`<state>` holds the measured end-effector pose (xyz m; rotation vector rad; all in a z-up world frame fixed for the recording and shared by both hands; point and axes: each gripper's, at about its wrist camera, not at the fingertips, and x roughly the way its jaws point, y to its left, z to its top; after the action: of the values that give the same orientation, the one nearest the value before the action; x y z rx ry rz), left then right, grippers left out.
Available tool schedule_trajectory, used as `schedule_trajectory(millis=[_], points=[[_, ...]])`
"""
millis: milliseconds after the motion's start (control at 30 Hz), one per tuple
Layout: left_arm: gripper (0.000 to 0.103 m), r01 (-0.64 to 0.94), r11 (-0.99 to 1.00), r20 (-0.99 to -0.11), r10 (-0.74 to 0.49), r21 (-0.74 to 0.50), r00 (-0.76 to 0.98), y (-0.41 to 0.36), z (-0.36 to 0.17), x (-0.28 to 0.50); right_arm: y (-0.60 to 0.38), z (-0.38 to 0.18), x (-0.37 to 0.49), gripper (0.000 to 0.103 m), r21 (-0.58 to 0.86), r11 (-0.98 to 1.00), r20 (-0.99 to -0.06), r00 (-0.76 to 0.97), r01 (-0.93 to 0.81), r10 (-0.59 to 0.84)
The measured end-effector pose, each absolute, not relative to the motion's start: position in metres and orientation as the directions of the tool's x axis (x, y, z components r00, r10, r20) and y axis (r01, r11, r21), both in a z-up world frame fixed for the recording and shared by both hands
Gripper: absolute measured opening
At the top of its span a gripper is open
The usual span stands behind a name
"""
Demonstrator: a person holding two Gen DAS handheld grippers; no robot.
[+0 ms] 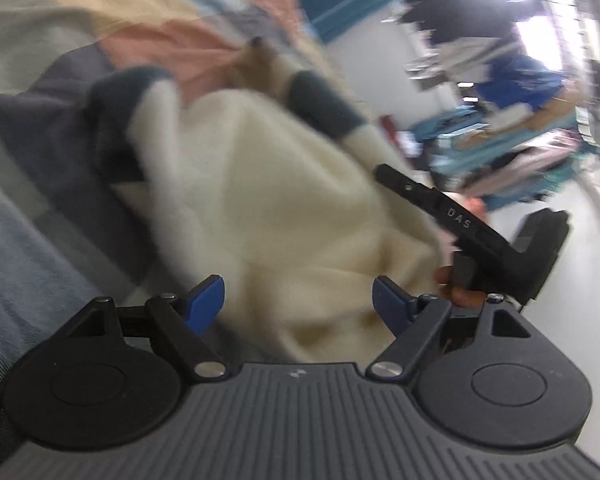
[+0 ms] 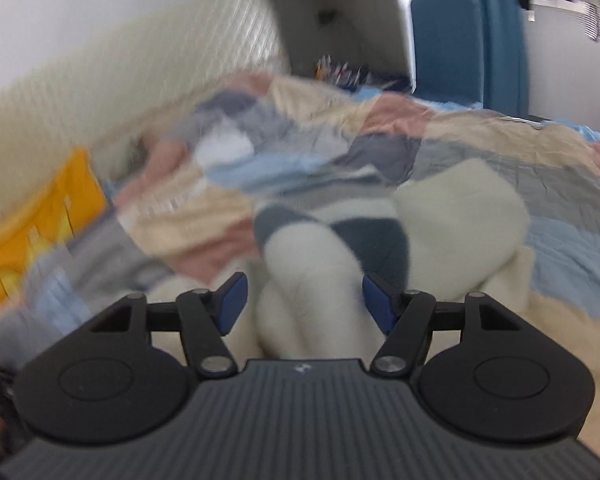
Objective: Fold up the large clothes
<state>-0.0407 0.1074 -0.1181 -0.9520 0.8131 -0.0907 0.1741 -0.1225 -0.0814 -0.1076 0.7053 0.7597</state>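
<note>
Lying bunched on the patchwork bedspread, the cream sweater with its dark grey-blue cuffs is what both of my tools are aimed at. In the left wrist view its bulk fills the middle of the picture and runs from about 6 o'clock, right at the fingertips, up toward 12 o'clock, where two sleeves end in dark cuffs at roughly 11 and 1 o'clock. So I judge its long axis to lie nearly along the line my left gripper points, not across it.

My left gripper is spread wide, its blue pads standing either side of cream cloth without pinching it; nothing is held there.

In the right wrist view the sweater sits at centre and to 2 o'clock, with one rolled cream sleeve running straight up between the blue pads toward a dark cuff at 12 o'clock. My right gripper is parted too. The sleeve lies in the gap, but blur keeps me from saying whether the pads touch it; I read no grip.

The right tool also shows in the left view as a black finger at 3 o'clock, beside the sweater's edge.

Both tools look about equally near. Since the sleeves point away from me, I would expect the next grab to take the near hem or sleeve ends.
</note>
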Motion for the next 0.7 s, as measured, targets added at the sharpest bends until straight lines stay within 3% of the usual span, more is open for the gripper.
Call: schedule_trajectory(millis=[133,300,400,567,600,667,700], points=[[0.084,-0.408,0.584,-0.669,-0.345,-0.702,0.658,0.11,-0.129,-0.028,-0.113,-0.096,0.186,0.064,0.013,0.773,-0.637,0.59,-0.635,0.496],[0.084,-0.493,0.596,-0.73,-0.252,-0.634,0.635,0.112,-0.128,-0.014,-0.12,-0.107,0.208,0.064,0.059,0.789,-0.631,0.59,-0.611,0.504],[0.084,-0.542,0.565,-0.743,-0.209,-0.622,0.635,0.118,-0.131,-0.008,-0.112,-0.116,0.206,0.06,-0.024,0.765,-0.619,0.611,-0.643,0.493],[0.083,-0.576,0.536,-0.746,-0.167,-0.617,0.645,0.129,-0.149,-0.003,-0.117,-0.127,0.207,0.041,-0.004,0.747,-0.589,0.606,-0.664,0.535],[0.083,-0.578,0.53,-0.741,-0.154,-0.62,0.653,0.13,-0.15,-0.002,-0.118,-0.129,0.207,0.033,0.009,0.746,-0.585,0.602,-0.666,0.544],[0.073,-0.573,0.528,-0.722,-0.115,-0.627,0.683,0.132,-0.151,0.0,-0.122,-0.127,0.207,0.021,0.036,0.729,-0.574,0.583,-0.683,0.575],[0.06,-0.564,0.537,-0.714,-0.109,-0.628,0.692,0.133,-0.149,0.003,-0.125,-0.124,0.206,0.018,0.048,0.725,-0.561,0.582,-0.687,0.589]])
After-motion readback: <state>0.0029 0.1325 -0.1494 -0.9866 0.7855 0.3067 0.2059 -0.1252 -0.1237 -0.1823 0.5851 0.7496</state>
